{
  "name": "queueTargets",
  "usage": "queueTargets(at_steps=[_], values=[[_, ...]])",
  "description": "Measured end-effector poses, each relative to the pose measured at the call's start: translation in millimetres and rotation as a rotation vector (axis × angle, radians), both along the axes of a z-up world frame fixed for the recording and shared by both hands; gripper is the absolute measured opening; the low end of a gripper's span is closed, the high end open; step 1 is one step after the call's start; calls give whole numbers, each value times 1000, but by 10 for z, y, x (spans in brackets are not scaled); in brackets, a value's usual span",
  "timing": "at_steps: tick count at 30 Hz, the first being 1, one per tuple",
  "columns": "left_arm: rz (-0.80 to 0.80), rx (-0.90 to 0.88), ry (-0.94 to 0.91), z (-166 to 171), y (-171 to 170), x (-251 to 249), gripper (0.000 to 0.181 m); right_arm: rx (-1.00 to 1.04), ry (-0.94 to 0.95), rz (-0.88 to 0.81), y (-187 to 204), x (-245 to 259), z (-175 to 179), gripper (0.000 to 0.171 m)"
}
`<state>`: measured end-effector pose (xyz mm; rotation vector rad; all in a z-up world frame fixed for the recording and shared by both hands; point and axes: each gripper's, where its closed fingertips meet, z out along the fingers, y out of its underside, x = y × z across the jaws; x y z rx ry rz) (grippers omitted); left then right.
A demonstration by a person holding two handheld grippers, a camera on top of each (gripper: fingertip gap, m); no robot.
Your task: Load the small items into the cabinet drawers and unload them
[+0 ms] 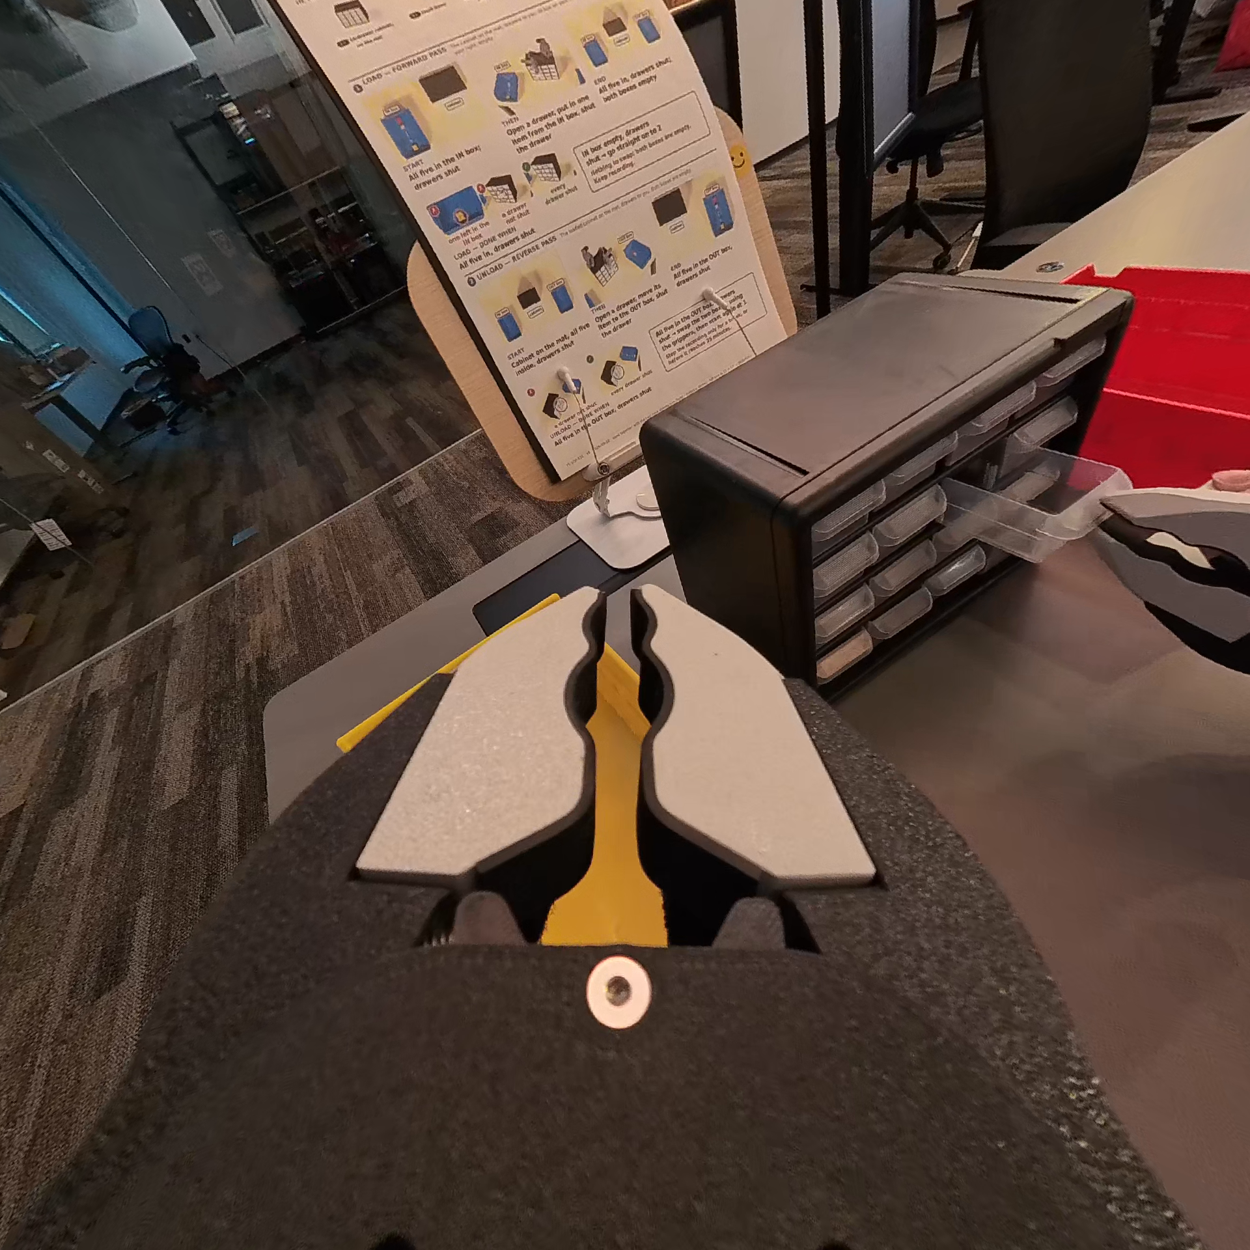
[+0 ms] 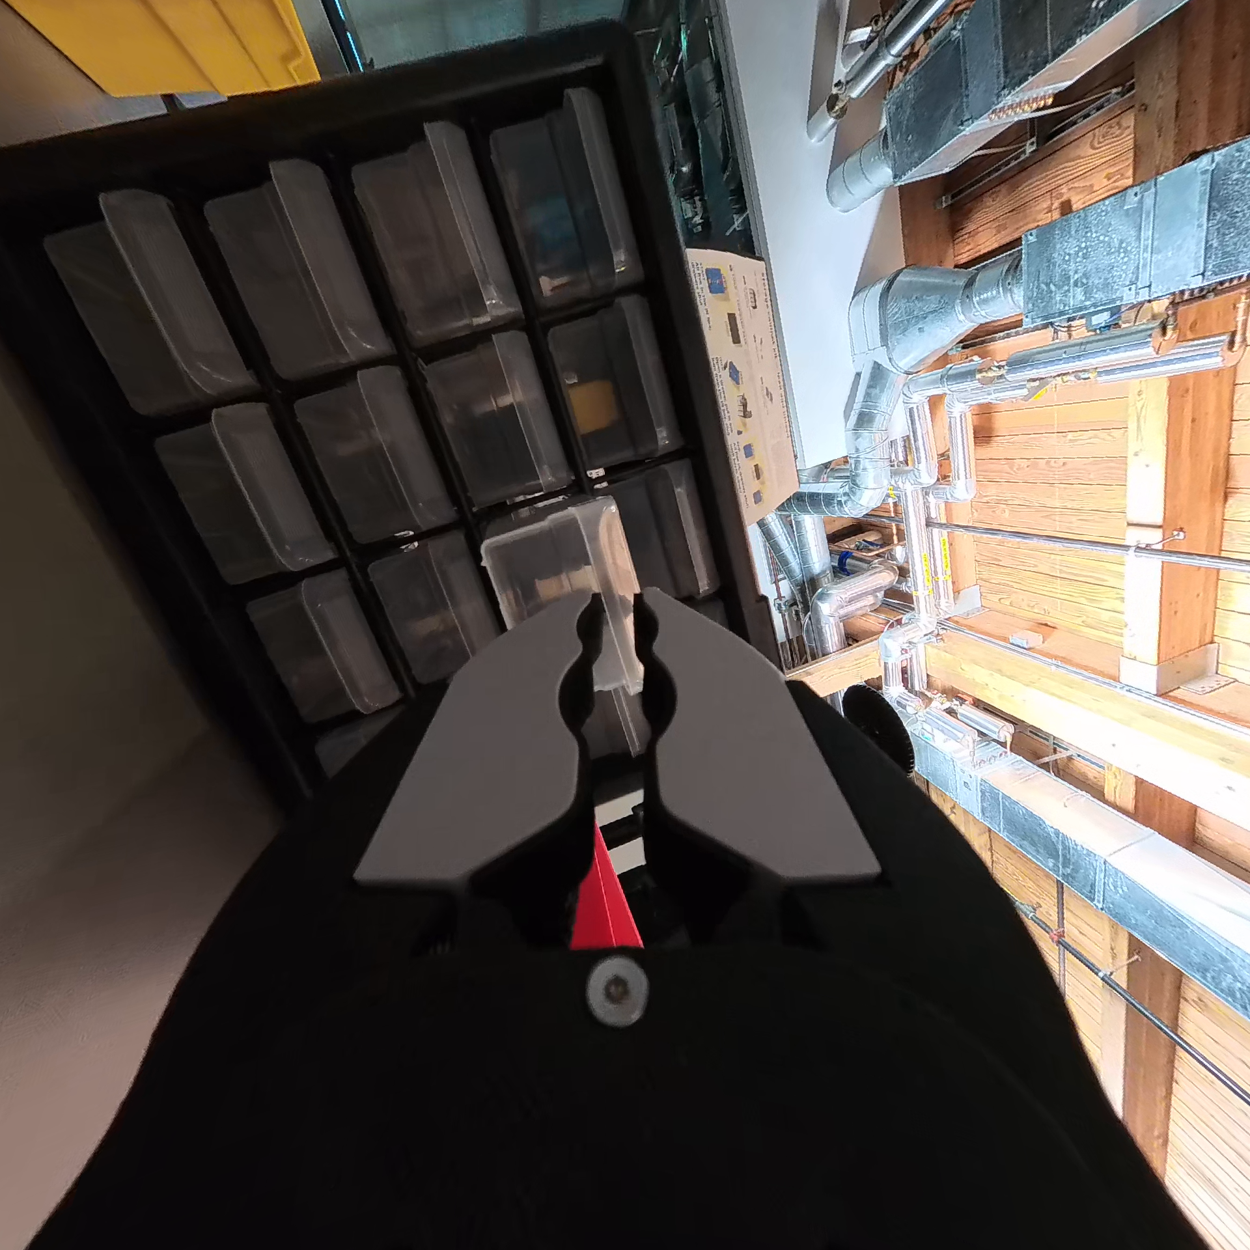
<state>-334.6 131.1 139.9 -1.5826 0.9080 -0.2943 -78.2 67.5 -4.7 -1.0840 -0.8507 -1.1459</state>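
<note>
Right claw [image 2: 617, 609] is pinched on the handle of one clear drawer [image 1: 1028, 500], which sticks out of the black cabinet [image 1: 879, 433] on the surface [image 1: 1014, 778]. Left claw [image 1: 617, 602] hangs back over a yellow bin [image 1: 622, 690], nearly closed, holding nothing.
</note>
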Motion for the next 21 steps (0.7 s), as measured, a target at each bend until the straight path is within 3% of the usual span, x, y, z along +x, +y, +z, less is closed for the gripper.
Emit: queueTargets(at_steps=[9,14,21], values=[[1,-5,7,-16,14,19,6,-4,11,16,-57,-5,-34,10],[11,-2,15,-23,29,22,7,-9,46,51,-97,-55,-35,22],[-4,-16,6,-14,26,89,7,-9,156,147,-282,-76,23,24]])
